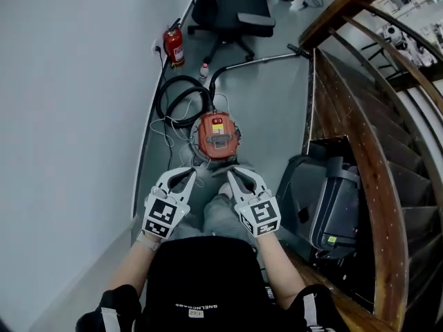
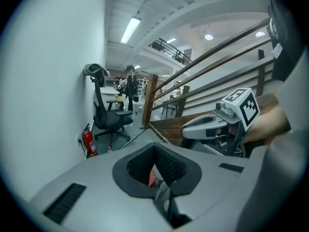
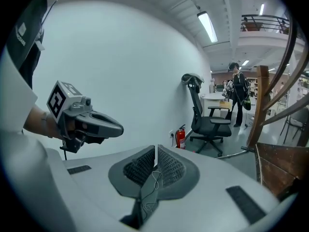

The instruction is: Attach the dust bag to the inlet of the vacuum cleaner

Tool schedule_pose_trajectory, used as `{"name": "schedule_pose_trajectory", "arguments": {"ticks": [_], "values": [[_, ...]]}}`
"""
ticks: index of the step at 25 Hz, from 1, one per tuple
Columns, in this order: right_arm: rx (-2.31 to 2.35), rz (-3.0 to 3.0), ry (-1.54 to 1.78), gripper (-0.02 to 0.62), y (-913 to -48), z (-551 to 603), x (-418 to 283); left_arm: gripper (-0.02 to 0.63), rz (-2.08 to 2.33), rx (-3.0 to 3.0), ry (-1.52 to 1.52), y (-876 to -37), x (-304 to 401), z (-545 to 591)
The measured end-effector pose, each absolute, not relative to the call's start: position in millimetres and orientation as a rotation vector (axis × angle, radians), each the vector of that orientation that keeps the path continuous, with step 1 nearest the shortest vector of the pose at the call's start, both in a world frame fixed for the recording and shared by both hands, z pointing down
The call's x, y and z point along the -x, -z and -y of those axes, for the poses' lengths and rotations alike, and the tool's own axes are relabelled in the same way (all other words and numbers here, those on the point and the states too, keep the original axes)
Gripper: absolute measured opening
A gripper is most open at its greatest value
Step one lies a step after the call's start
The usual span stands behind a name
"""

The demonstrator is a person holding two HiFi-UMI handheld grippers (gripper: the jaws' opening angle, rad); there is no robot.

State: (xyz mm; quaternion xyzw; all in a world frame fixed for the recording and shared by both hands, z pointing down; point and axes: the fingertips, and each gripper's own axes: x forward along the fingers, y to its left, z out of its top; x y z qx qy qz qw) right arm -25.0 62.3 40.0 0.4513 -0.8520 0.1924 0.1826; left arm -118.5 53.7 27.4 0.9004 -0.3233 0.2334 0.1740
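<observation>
1. The left hand-held gripper (image 1: 188, 175) has its jaws together, with nothing between them.
2. The right hand-held gripper (image 1: 232, 176) is also closed and empty, near the left one.
3. The orange vacuum (image 1: 218, 137) stands on the floor (image 1: 277, 95), just beyond both tips.
4. A black hose (image 1: 176, 95) lies coiled behind the vacuum; an extinguisher (image 1: 174, 45) and a chair (image 1: 228, 9) stand farther behind it.

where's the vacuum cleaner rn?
Head view, centre floor: the orange vacuum cleaner sits just beyond the tips of the left hand-held gripper and right hand-held gripper, black hose coiled behind it.
</observation>
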Motion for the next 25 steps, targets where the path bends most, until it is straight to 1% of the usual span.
{"name": "schedule_pose_trajectory", "arguments": {"ticks": [6, 13, 25], "values": [[-1.288, 2.491, -0.476, 0.037, 25, -72, 35, 0.015, 0.937, -2.619, -0.618, 37, 120, -64], [-1.356, 2.574, -0.365, 0.037, 89, -75, 27, 0.015, 0.967, -2.687, -0.540, 92, 112, -71], [-1.371, 2.640, -0.282, 0.037, 128, -98, 18, 0.015, 1.064, -2.727, -0.473, 131, 108, -80]]}}
